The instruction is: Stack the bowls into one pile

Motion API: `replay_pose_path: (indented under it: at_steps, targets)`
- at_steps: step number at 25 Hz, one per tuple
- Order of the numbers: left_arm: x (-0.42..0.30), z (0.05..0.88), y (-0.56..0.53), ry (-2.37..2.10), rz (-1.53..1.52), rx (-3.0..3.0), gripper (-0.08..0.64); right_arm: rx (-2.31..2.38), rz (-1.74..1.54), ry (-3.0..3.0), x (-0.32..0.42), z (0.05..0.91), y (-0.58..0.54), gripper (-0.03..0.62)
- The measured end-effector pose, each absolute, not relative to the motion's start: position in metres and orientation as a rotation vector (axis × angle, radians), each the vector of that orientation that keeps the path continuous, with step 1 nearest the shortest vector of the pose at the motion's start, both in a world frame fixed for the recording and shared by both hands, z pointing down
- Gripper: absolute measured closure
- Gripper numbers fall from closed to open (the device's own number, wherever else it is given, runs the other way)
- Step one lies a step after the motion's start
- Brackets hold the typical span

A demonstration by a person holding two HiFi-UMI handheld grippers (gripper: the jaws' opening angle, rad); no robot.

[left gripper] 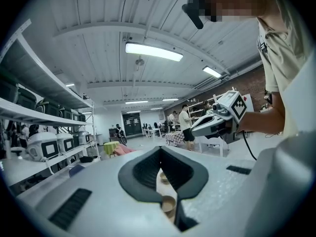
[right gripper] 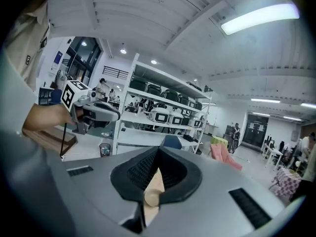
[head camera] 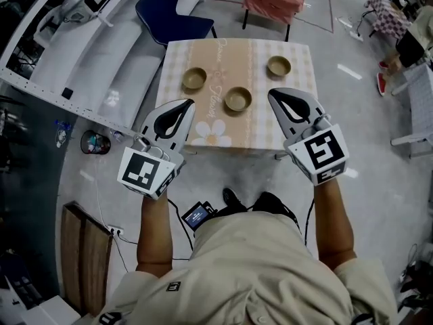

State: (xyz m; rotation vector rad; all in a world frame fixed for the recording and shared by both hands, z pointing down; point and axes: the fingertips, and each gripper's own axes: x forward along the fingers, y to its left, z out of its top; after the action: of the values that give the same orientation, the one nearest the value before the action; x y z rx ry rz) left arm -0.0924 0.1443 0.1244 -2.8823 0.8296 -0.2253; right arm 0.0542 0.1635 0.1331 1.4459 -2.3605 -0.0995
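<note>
White left gripper and white right gripper hover, fingers closed on nothing. Best open one wide before reaching the olive round bowl at twelve o'clock.

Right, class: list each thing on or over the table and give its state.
Left bowl: upright, empty, unstacked.
Middle bowl: upright, empty, unstacked.
Right bowl: upright, empty, unstacked.
Left gripper: shut, holding nothing.
Right gripper: shut, holding nothing.
</note>
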Motion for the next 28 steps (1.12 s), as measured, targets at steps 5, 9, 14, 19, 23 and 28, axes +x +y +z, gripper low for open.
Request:
replay_pose_path:
  at_steps: [5, 9, 14, 19, 23, 28]
  targets:
    - [-0.094, 0.137, 0.110, 0.850, -0.249, -2.905, 0.553, 1.422, -0.054, -2.355, 0.055, 0.151, 0.123, 0.591]
    - [-0.093, 0.155, 0.088, 0.888, -0.280, -2.915, 0.554, 1.380, -0.001, -2.365, 0.058, 0.178, 0.097, 0.591]
    - [-0.091, 0.176, 0.050, 0.971, -0.297, -2.916, 0.554, 1.302, 0.052, -2.373, 0.064, 0.215, 0.054, 0.591]
    - [-0.083, 0.206, 0.015, 1.018, -0.330, -2.938, 0.554, 1.221, 0.126, -2.362, 0.069, 0.265, 0.009, 0.591]
    - [-0.080, 0.226, -0.010, 1.060, -0.348, -2.959, 0.553, 1.139, 0.193, -2.342, 0.069, 0.307, -0.017, 0.589]
    - [-0.081, 0.257, -0.035, 1.099, -0.390, -2.989, 0.553, 1.051, 0.285, -2.309, 0.067, 0.363, -0.044, 0.537]
